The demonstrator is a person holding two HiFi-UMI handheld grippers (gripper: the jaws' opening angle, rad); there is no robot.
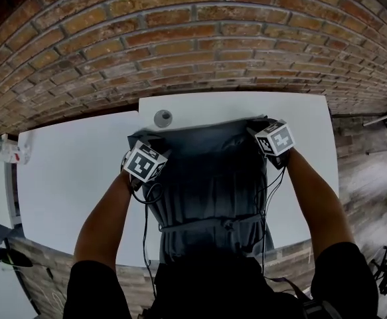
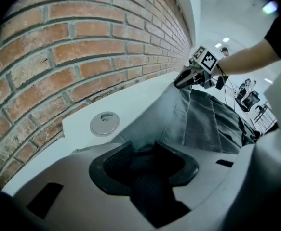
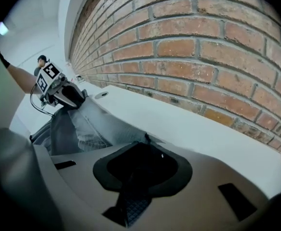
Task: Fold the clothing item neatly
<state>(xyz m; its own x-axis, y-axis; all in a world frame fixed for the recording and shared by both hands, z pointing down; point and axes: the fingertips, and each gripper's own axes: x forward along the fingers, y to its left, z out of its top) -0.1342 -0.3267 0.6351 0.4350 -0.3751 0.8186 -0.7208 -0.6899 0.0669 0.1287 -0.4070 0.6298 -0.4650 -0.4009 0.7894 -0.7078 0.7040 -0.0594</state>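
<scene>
Grey garment (image 1: 210,178) spreads across the white table (image 1: 74,178), between the two grippers. Left gripper (image 1: 136,145) is clamped on the garment's far left corner, with cloth pinched between its pads. Right gripper (image 1: 258,129) is clamped on the far right corner, close to the brick wall (image 1: 180,38).

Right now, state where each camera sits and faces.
Head view: on the head, looking down at the dark grey cloth garment on the white table; both forearms show.
Left gripper view: on the left tongs, facing along the red brick wall; right tongs and forearm show.
Right gripper view: on the right tongs, facing back along it; left tongs and forearm show.
All share the garment.
</scene>
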